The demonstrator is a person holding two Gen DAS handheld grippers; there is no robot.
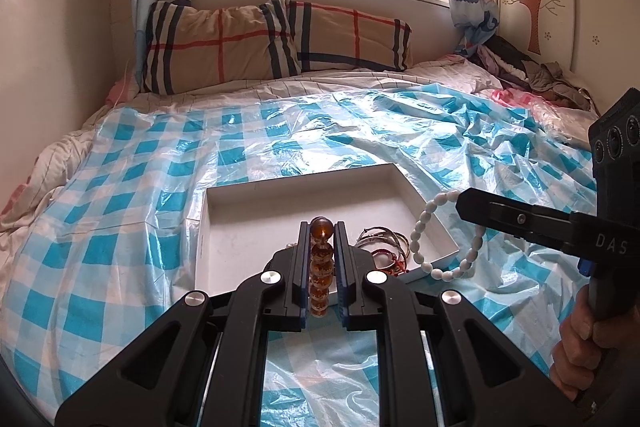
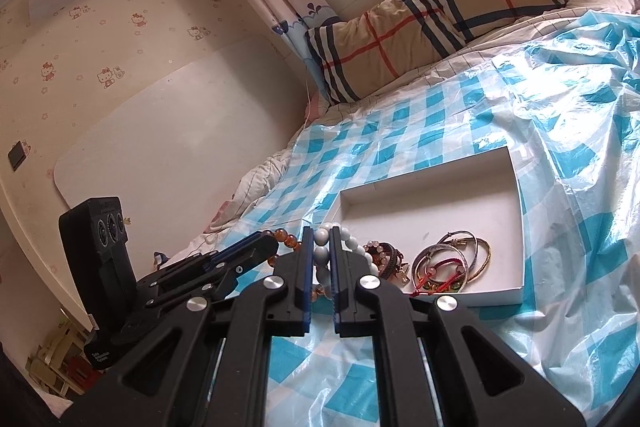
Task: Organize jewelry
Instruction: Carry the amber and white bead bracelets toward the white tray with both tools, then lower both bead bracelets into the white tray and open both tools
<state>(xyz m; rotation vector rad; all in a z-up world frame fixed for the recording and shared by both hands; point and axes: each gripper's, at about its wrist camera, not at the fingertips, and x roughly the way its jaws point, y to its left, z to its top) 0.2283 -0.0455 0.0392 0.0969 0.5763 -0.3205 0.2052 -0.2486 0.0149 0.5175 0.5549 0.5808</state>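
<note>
My left gripper (image 1: 322, 227) is shut on an amber bead bracelet (image 1: 321, 259), held over the near edge of a shallow white box (image 1: 256, 203). My right gripper (image 2: 321, 231) is shut on a white bead bracelet (image 2: 322, 251); in the left wrist view that bracelet (image 1: 420, 227) hangs from the right gripper (image 1: 464, 201) over the box's right rim. In the right wrist view the white box (image 2: 432, 195) holds several bangles and a red cord bracelet (image 2: 444, 263) in its near corner. The left gripper (image 2: 268, 247) with amber beads (image 2: 288, 239) shows at left.
The box lies on a crinkled blue-and-white checked plastic sheet (image 1: 120, 187) spread over a bed. Plaid pillows (image 1: 240, 43) lie at the head under a window. A pile of clothes (image 1: 532, 71) sits at the far right. A wall runs along the bed's left side.
</note>
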